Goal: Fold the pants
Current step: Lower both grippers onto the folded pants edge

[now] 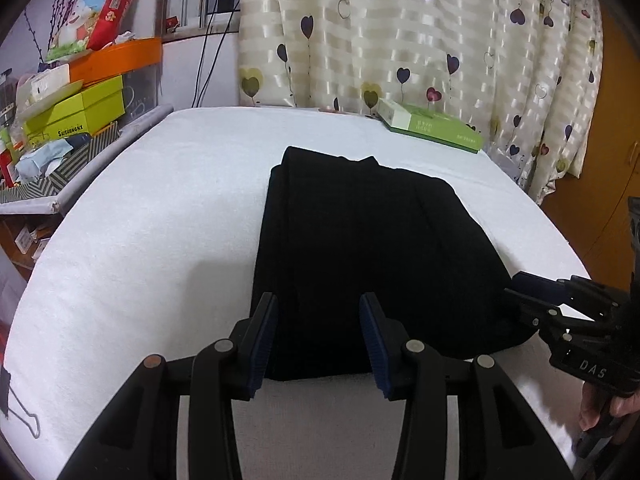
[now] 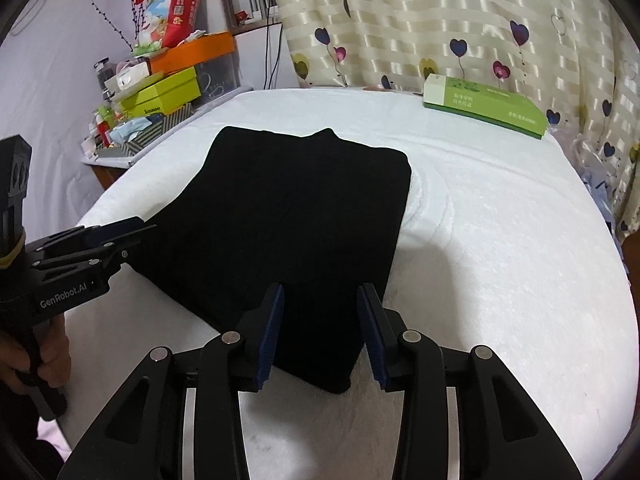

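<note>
Already the black fabric pants (image 1: 352, 256) lie as a compact folded rectangle in the middle of the white towel-covered tabletop (image 1: 152, 240). The left hand-held gripper (image 1: 318, 340) hovers at the near left corner with its blue-padded fingers apart and nothing between them; the right hand-held gripper (image 2: 320, 332) hangs over the near right corner, likewise spread and empty. A likely slip is pinching only the top layer, which would peel the stack open, or dragging the soft cover into ripples like those beside the pants' right edge. Room is generous on both sides and ahead; the flat green cardboard box (image 2: 486, 104) sits well apart at the far right edge.
</note>
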The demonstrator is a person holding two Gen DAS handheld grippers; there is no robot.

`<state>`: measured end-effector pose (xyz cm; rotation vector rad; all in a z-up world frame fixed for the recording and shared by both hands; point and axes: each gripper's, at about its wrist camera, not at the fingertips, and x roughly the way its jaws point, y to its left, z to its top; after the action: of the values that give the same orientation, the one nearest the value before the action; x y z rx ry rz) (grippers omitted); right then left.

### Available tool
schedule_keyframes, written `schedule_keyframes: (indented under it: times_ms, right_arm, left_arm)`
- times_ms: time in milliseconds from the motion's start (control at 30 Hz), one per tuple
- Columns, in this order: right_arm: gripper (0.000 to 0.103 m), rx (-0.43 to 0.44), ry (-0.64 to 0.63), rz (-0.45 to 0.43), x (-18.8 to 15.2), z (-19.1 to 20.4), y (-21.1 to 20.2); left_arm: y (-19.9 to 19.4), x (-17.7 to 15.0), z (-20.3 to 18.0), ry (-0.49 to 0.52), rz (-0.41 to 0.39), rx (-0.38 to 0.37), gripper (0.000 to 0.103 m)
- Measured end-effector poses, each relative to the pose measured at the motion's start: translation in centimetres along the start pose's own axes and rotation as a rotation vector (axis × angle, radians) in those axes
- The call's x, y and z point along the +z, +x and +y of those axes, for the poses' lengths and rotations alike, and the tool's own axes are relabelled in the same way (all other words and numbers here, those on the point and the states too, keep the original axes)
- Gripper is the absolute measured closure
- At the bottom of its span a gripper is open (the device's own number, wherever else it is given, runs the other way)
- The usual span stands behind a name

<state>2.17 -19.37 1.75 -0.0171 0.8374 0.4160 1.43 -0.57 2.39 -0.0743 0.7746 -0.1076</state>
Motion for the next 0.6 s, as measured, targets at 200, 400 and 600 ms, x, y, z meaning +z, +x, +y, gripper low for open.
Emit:
schedule_keyframes:
  times_ms: [200, 400, 600]
  right_arm:
    - [0.057, 0.061, 0.119, -0.018, -0.2, -2.5, -1.1]
    - [0.057, 0.116, 0.193, -0.014, 0.4, -4.2, -0.5]
    - [0.057, 0.170, 0.251, 0.001, 1.6, -5.7, 1.4]
  left_arm:
    - [-0.1, 0.6, 2.0, -0.008, -0.017, 0.027, 0.057]
    - [-0.1, 1.6, 3.7, -0.054, -0.007, -0.011, 0.057]
    - [2.0, 2.8, 5.0, -0.133, 0.036, -0.096, 0.054]
